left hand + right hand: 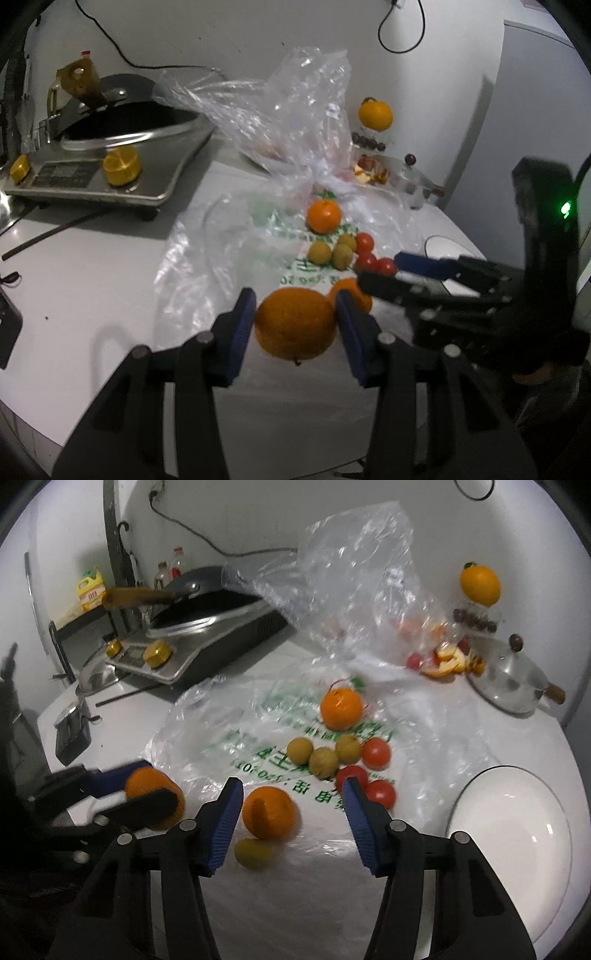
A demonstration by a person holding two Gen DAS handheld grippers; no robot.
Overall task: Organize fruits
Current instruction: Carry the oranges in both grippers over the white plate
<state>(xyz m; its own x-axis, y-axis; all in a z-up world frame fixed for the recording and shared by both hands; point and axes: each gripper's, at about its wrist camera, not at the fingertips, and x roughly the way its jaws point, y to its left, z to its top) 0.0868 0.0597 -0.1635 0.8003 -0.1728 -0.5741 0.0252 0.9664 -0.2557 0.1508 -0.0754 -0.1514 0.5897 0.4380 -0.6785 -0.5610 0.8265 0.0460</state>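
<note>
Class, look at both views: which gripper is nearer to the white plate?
Right. The right gripper hovers over the bag beside the white plate, its fingers around a loose orange. The left gripper, holding another orange, sits farther off on the other side.

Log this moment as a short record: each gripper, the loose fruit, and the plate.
left gripper: shut on large orange
right gripper: open, small orange between its fingers, not pressed
loose fruit on plastic bag: one orange, three yellow-green fruits, three tomatoes
white plate: empty, right of the bag
</note>
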